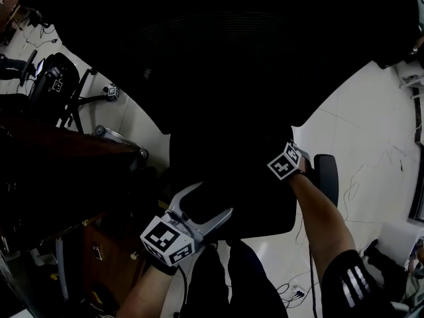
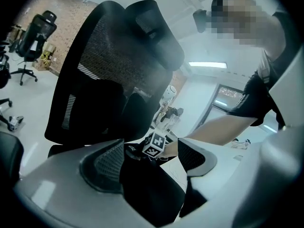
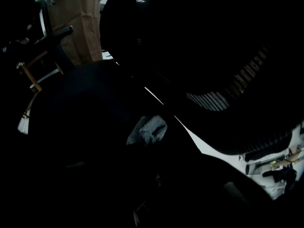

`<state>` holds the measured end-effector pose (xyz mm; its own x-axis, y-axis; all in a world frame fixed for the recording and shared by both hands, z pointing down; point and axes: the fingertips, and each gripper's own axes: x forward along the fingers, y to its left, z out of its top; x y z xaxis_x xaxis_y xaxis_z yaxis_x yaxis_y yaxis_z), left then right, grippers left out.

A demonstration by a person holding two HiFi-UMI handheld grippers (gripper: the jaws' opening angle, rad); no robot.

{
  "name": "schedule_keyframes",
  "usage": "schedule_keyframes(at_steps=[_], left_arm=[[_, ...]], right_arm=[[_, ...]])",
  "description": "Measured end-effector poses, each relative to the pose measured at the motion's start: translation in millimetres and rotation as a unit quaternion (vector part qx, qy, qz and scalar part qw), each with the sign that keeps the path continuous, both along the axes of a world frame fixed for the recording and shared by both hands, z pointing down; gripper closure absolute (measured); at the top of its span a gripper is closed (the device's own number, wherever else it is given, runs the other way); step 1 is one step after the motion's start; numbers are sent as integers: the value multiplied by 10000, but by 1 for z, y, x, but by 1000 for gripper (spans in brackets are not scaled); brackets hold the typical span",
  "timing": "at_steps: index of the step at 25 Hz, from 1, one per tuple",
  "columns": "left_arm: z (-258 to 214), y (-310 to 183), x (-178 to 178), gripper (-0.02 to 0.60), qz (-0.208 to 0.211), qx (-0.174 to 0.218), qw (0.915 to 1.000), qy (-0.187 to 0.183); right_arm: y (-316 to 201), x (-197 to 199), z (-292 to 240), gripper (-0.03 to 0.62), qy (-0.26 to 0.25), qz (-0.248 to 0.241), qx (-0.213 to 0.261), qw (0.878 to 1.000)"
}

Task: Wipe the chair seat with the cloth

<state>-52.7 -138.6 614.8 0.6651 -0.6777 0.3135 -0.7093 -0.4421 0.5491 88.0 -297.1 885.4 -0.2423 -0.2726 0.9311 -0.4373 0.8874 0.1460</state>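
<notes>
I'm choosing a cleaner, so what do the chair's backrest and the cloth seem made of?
Backrest: black mesh, probably woven synthetic; light shows through its fine ribbed weave. Cloth: grey, nubby, matte pile, likely microfibre or terry; the view is too dark to be sure.

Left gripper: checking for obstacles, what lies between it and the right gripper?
Only bare black chair seat, shown in the left gripper view and head view.

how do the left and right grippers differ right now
Left gripper: jaws apart, no cloth, at the near corner of the chair seat. Right gripper: shut on the grey cloth, farther in on the seat beside the armrest. Both reach over the same seat.
</notes>
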Motion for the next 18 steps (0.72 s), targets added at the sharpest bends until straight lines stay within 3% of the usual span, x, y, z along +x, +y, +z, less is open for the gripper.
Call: schedule_keyframes(at_steps=[4, 7, 10, 15, 18], left_arm=[[-3, 3, 5, 202, 55, 10, 10000, 7], [-8, 9, -4, 202, 1, 57, 10000, -22], [-10, 19, -24, 202, -143, 65, 9998, -99], [-14, 40, -61, 202, -455, 14, 9987, -248], [-13, 54, -77, 202, -565, -12, 9978, -349]], right_arm=[[-4, 21, -4, 548, 160, 332, 90, 9993], [-5, -1, -18, 548, -415, 640, 73, 9971], [10, -61, -35, 548, -1139, 680, -132, 9911], [69, -194, -49, 548, -1821, -224, -506, 9817], [107, -254, -46, 548, -1977, -697, -722, 9751]])
